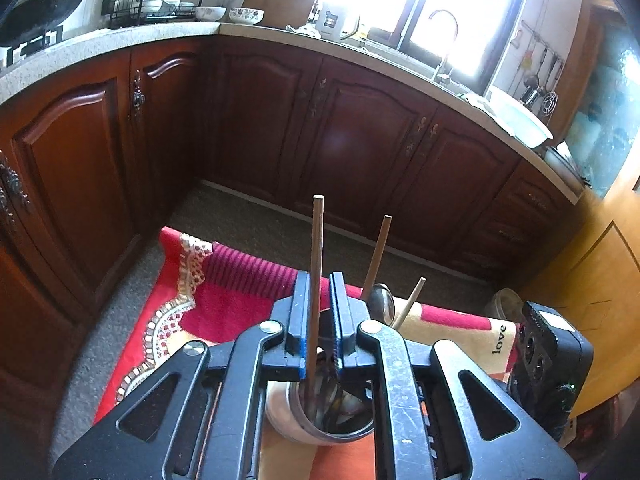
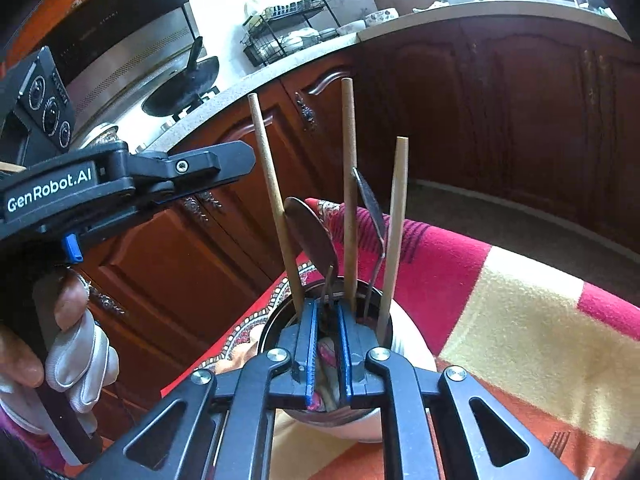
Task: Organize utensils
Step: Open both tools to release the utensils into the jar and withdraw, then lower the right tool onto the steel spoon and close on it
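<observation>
A white cup (image 1: 288, 420) with a metal rim stands on a red patterned cloth (image 1: 236, 300) and holds several utensils upright. My left gripper (image 1: 320, 280) stands open around one wooden chopstick (image 1: 317, 240); the stick leans on the left pad, and a gap shows on the other side. Two more chopsticks (image 1: 376, 252) and a spoon (image 1: 382, 300) stand behind. In the right wrist view, my right gripper (image 2: 328, 308) is open over the cup (image 2: 412, 344), with the thin handle of a spoon (image 2: 312, 236) between its pads. Beside it stand a second spoon (image 2: 372, 204) and three chopsticks (image 2: 349, 184).
Dark wooden cabinets (image 1: 360, 132) under a stone counter (image 1: 120, 40) ring the floor beyond the cloth. A dish rack (image 2: 288, 32) and a wok (image 2: 184, 88) sit on the counter. A gloved hand (image 2: 80, 352) holds the left gripper's handle. A fork (image 2: 558, 442) lies on the cloth (image 2: 520, 320).
</observation>
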Motion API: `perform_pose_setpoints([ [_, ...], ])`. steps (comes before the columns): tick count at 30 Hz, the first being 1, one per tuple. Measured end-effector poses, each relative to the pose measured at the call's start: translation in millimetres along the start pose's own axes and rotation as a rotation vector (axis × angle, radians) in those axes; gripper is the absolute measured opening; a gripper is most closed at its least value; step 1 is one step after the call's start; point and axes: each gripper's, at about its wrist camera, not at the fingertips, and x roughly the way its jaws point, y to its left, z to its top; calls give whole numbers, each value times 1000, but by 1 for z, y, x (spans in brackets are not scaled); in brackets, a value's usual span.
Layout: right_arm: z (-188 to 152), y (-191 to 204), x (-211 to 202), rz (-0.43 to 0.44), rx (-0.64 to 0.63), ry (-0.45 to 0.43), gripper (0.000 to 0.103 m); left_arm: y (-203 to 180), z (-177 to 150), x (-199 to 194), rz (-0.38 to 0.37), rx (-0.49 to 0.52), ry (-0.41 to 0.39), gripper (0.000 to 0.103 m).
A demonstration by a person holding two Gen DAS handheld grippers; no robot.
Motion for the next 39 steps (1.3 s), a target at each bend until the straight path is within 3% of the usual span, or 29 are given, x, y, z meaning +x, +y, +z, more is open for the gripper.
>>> perform_pose_setpoints([
  [2,-1,1,-2,2,4,0,10,1,-1,-2,-5,-6,3,28],
  [8,0,8,-36,40,-15,-44,10,3,-5,-17,-24,-35,-8,39],
  [10,-3,8,-56,48,-25,-57,13,2,-9,-25,-40,-35,-9,40],
  [13,-12,-2,-90,20,-45,-69,29,-6,-22,-37,-72,-23,-7,41],
  [18,-47,-47,-140,-116,-20,-16,29,-26,-52,-47,-129,8,31,42],
  [23,-104,-112,-173,-236,153,26,29,-54,-85,-45,-160,42,79,42],
  [30,-157,-138,-183,-218,282,50,29,-86,-132,-24,-183,58,191,42],
  [39,-172,-125,-177,-168,304,30,29,-105,-168,-2,-126,74,248,42],
])
